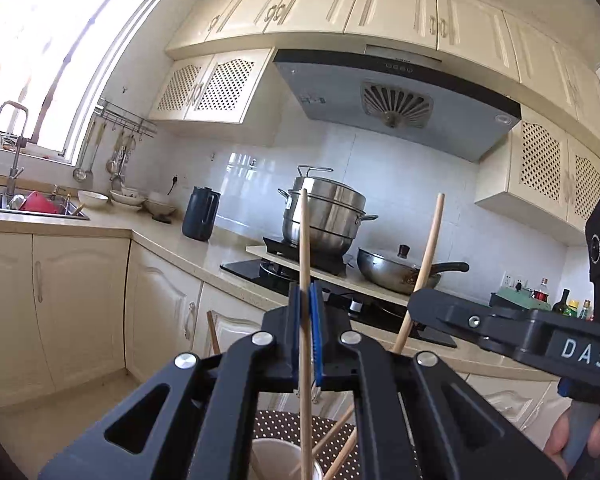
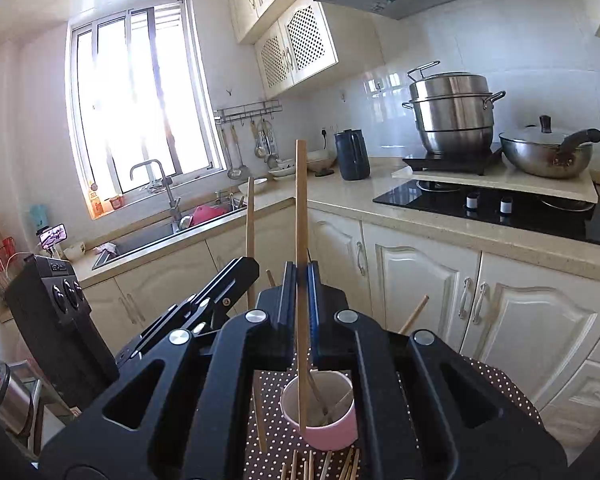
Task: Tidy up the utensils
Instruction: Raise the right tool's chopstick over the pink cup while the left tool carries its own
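Both tongs, left and right, level, each pinch 1 upright chopstick, seemingly over cup.

Wore matte black linkages on the left gripper, silver pivot screws behind blue finger pads.

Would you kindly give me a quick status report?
Left gripper shut on one chopstick. Right gripper shut on another chopstick, above pink cup. Nothing blocking the cup.

Matt wooden chopsticks, glossy steel steamer.
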Available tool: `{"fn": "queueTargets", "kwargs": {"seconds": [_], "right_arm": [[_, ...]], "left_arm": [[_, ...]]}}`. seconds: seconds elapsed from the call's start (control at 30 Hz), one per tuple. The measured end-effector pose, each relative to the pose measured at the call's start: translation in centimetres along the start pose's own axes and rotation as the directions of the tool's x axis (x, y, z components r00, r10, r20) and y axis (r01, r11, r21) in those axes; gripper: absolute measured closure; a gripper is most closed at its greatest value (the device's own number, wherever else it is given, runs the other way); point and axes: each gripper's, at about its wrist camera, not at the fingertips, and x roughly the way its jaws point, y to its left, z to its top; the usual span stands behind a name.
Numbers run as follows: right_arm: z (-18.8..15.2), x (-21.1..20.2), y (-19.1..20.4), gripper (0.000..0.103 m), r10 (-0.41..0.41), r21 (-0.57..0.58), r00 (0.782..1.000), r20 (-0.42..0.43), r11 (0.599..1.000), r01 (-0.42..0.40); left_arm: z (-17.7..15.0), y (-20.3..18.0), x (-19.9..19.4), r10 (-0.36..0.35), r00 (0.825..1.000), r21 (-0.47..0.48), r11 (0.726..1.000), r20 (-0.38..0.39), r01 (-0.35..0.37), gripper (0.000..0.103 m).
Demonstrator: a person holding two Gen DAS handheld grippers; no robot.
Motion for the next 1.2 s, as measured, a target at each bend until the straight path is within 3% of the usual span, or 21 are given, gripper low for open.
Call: {"fn": "queueTargets", "kwargs": {"seconds": [0.2,0.53,0.63,0.77,0.9,1.2], "right_arm": [[-0.5,2.0,-0.3,0.097,-0.022,-0.026,1.000,-0.003,0.999,0.022],[-3.2,3.8,-1.7,0.097,-0.037,-0.013,0.996,-0.079,0.999,0.036],[-3.8,3.7,-1.6,0.097,-0.045,-0.019,0.995,-0.088,0.999,0.044],[-4.2,3.5,-1.9,0.097,-0.047,-0.010,0.995,-0.092,0.999,0.046],[-4.4,3.2,-2.0,0.097,-0.042,-0.004,0.995,-0.088,0.999,0.042],[-5.2,3.6,-2.4,0.097,-0.030,0.001,0.994,-0.104,1.000,0.030]], "left_arm": [[-0.6,0.3,2.5,0.049,0.998,0.013,0.999,0.037,-0.050,0.097],[-3.6,1.7,3.6,0.085,0.996,0.025,0.996,-0.030,-0.084,0.097],[-3.7,2.0,3.1,0.090,0.996,0.019,0.996,-0.011,-0.090,0.097],[-2.9,1.9,1.8,0.085,0.990,-0.012,0.996,0.110,-0.084,0.097],[-2.5,1.5,1.8,0.093,0.982,-0.022,0.996,0.167,-0.090,0.097],[-4.6,1.2,3.3,0.100,0.990,0.017,0.995,0.096,-0.102,0.097]]}}
